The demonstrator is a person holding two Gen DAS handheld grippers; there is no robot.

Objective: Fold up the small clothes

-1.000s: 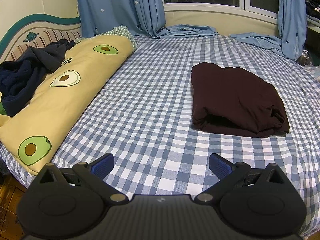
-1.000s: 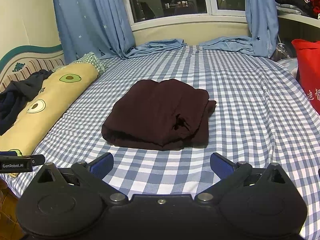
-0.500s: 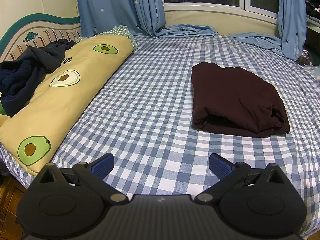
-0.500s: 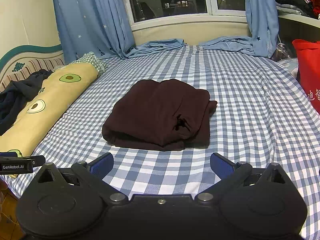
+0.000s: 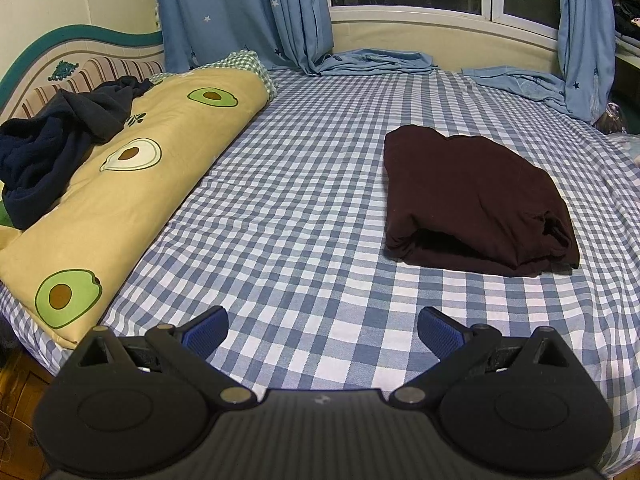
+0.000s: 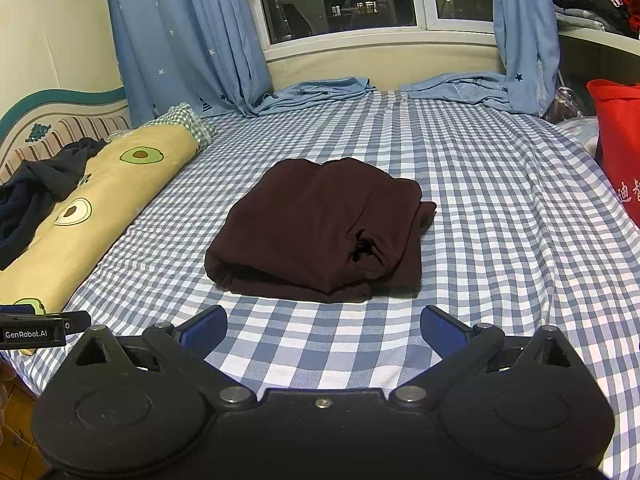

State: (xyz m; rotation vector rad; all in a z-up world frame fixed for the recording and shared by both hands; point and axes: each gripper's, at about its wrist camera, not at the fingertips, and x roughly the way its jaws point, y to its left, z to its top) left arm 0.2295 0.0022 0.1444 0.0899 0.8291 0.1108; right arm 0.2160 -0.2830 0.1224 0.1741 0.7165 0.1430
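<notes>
A dark maroon garment [image 5: 472, 196] lies folded into a thick rectangle on the blue-and-white checked bed sheet [image 5: 304, 208]. In the right wrist view the garment [image 6: 320, 228] sits straight ahead in the middle of the bed. My left gripper [image 5: 322, 326] is open and empty, above the near edge of the bed, with the garment ahead to its right. My right gripper [image 6: 324, 326] is open and empty, a short way back from the garment's near edge. Neither gripper touches the cloth.
A yellow avocado-print rolled quilt [image 5: 120, 184] lies along the left side, with a dark navy garment [image 5: 52, 144] heaped on it. Blue curtains [image 6: 192, 40] and a window stand behind the bed. A red bag [image 6: 620, 148] is at the right. The left gripper's side [image 6: 36, 330] shows at left.
Almost nothing has changed. Both grippers stay open and hold nearly still; the right wrist view shifts very slightly.
</notes>
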